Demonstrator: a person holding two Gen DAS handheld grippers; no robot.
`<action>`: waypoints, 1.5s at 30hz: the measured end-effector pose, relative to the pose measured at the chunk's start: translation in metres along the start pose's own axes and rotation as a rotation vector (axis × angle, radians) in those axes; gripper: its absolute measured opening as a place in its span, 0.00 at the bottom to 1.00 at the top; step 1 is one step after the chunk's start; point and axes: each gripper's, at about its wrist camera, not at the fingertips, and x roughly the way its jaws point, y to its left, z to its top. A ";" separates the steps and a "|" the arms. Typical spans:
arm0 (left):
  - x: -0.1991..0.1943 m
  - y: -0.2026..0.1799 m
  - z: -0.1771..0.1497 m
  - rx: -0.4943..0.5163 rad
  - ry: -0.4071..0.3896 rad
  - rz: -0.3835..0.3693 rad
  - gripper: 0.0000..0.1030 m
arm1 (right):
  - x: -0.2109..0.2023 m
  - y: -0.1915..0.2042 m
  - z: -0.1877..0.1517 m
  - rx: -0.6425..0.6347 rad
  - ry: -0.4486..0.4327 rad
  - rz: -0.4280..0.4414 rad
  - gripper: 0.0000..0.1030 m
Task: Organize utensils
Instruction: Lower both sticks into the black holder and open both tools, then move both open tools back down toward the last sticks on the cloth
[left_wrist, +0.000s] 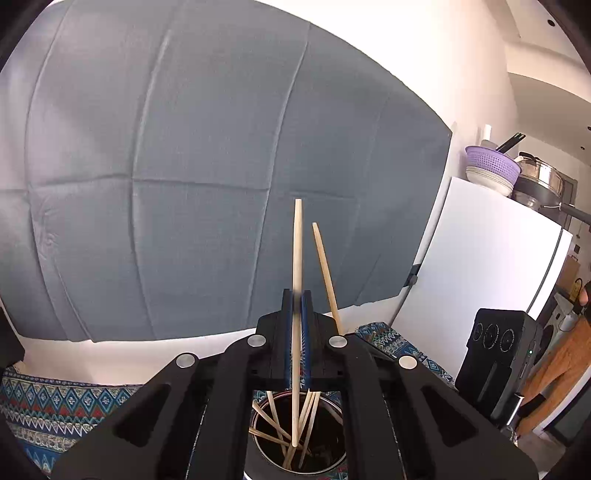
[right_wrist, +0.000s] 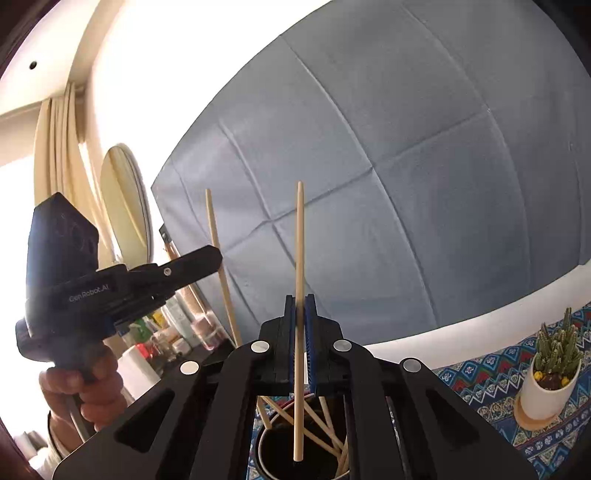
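In the left wrist view my left gripper (left_wrist: 297, 295) is shut on a wooden chopstick (left_wrist: 297, 251) that stands upright, its lower end inside a dark round utensil cup (left_wrist: 334, 410) holding several chopsticks. A second chopstick (left_wrist: 325, 269) leans to its right, held by the other gripper. In the right wrist view my right gripper (right_wrist: 300, 299) is shut on an upright chopstick (right_wrist: 300, 240) whose lower end is in the same cup (right_wrist: 264, 446). The left gripper (right_wrist: 207, 258) shows there at the left, holding its chopstick (right_wrist: 218, 243).
A grey-blue cloth (left_wrist: 184, 166) hangs on the wall behind. A patterned tablecloth (left_wrist: 44, 406) covers the table. A black device (left_wrist: 495, 362) stands at the right, a white fridge (left_wrist: 487, 258) behind it. A potted cactus (right_wrist: 550, 373) sits at the right.
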 end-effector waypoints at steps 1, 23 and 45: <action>0.005 0.001 -0.004 -0.003 0.005 0.004 0.05 | 0.003 -0.002 -0.003 -0.003 0.000 0.001 0.05; 0.027 0.007 -0.080 0.057 0.110 0.093 0.05 | 0.012 0.012 -0.064 -0.235 0.177 -0.162 0.05; -0.020 -0.006 -0.085 0.091 0.053 0.178 0.30 | -0.028 0.028 -0.066 -0.389 0.275 -0.252 0.20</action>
